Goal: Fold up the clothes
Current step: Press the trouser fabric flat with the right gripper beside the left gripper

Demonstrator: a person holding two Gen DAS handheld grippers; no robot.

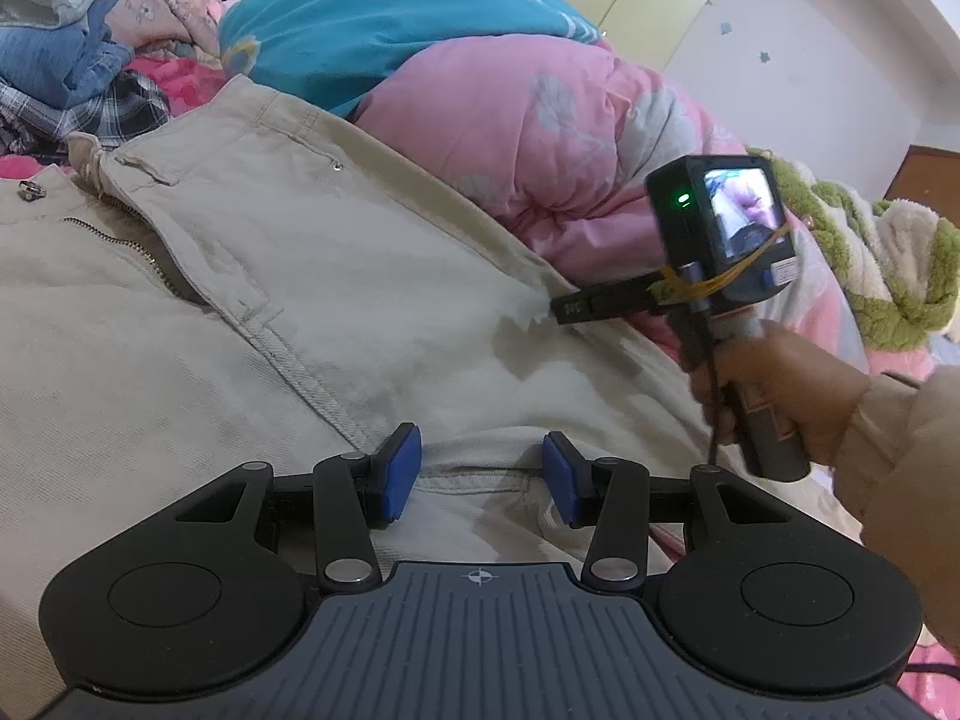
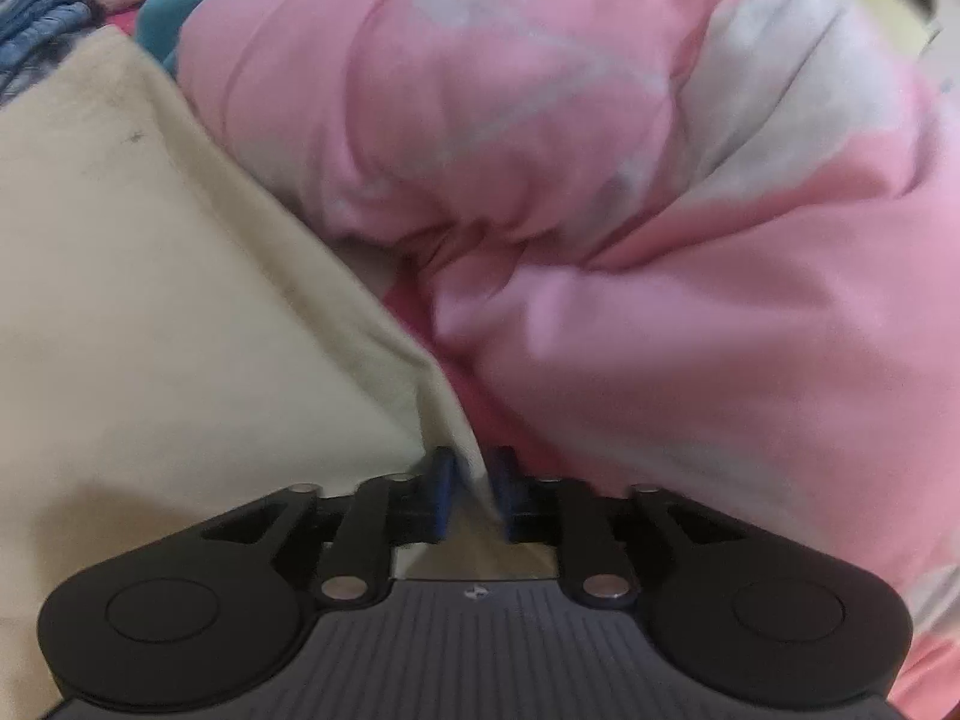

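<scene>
The beige trousers (image 1: pixel 252 312) lie spread across the bed, waistband toward the far left, open zipper (image 1: pixel 120 246) and metal button (image 1: pixel 28 189) showing, and a belt loop (image 1: pixel 144 171) and a small rivet (image 1: pixel 336 166) near the pocket seam. The cloth is pale, a little soiled and lightly creased, with a stitched seam running diagonally toward the near side.

The left tool (image 1: pixel 480 474) sits low over the near part of the trousers. Its blue pads (image 1: pixel 402 471) stand apart with a fold of beige cloth lying in the gap; the pads do not press on it, so the left tool is released.

Further right, the right tool (image 1: pixel 561 306) reaches in at the trousers' right edge, just beside the pink quilt (image 1: pixel 540 138). A hand (image 1: pixel 774 396) in a beige sleeve (image 1: pixel 900 450) holds its handle, and a small camera with a lit screen (image 1: pixel 744 213) rides on top. In the right wrist view, which is blurred, the right tool (image 2: pixel 474 495) has a thin ridge of the trousers' edge (image 2: pixel 180 300) between its blue pads (image 2: pixel 442 492); the jaws stand narrow, but whether they actually pinch the cloth I cannot tell.

Behind the trousers on the bed are a pile of clothes (image 1: pixel 72 60) at the far left, a turquoise cushion (image 1: pixel 372 30) with a yellow dot, and a green-trimmed blanket (image 1: pixel 882 276) at the far right.
</scene>
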